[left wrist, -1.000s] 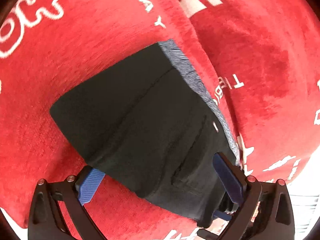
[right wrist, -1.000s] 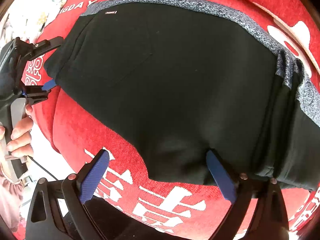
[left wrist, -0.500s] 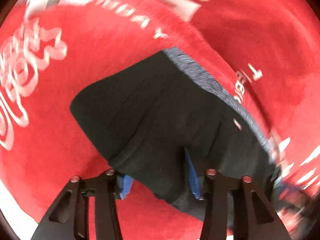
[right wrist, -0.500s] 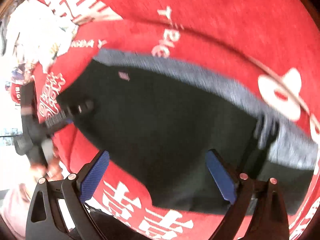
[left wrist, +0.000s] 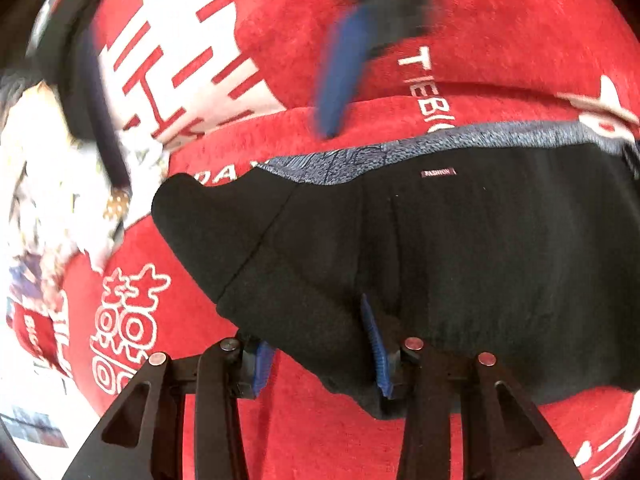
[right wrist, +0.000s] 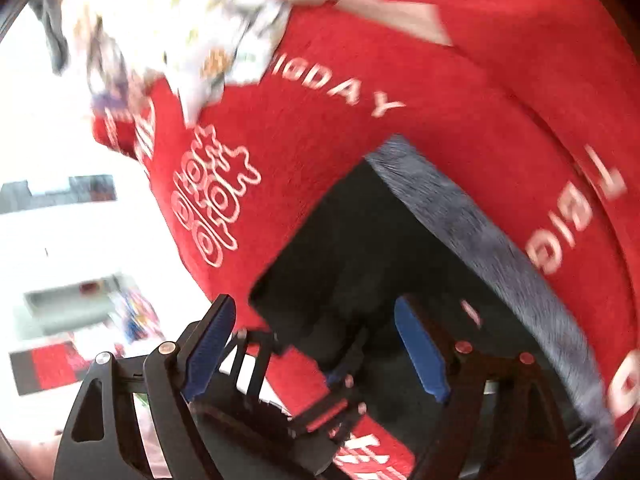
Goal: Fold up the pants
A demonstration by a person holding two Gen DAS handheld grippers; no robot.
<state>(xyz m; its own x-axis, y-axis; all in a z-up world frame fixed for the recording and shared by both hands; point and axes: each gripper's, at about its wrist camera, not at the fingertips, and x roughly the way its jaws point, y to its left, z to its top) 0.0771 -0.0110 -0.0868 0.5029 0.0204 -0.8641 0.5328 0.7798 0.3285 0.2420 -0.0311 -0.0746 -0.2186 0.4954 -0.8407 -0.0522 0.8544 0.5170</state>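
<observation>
Big red blanket with white lettering covers everything here, and the black pants lie folded flat on it, grey waistband along the far side. Left gripper is clamped on the pants' near edge, jaws closing. Right gripper is apart but closing, nothing pinched, with the left gripper showing between its fingers.

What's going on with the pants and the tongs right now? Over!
Left tongs closing, clamped on a bunch of the black pants. Right tongs wide, closing, pinching nothing yet. Pants folded on the red blanket. Nothing blocking.
</observation>
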